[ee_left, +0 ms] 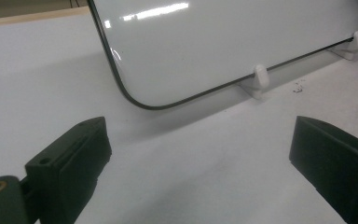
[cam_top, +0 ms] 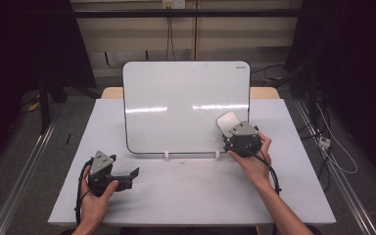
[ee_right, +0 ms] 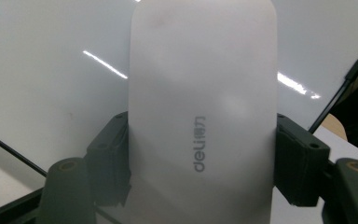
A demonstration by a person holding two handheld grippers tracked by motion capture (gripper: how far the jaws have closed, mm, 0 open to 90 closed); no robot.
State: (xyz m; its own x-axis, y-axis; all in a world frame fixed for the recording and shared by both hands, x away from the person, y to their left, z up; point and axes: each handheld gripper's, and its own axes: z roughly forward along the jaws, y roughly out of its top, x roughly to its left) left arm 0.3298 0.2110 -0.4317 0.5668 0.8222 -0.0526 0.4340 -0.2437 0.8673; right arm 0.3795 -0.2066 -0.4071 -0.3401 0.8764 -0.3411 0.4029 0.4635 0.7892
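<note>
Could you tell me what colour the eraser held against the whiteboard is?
White, with grey "deli" lettering on the eraser; the right gripper view shows it best.

Probably a lab recording bay: bare grey table (cam_top: 191, 196), dark curtains (cam_top: 24, 44), floor rails (cam_top: 24, 166), loose cables (cam_top: 330, 147), wall sockets (cam_top: 173, 4).

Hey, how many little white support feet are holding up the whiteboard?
2. One white foot sits under the whiteboard's bottom edge left of middle, the other toward the right, beside the right tool. More could be hidden behind the board.
</note>
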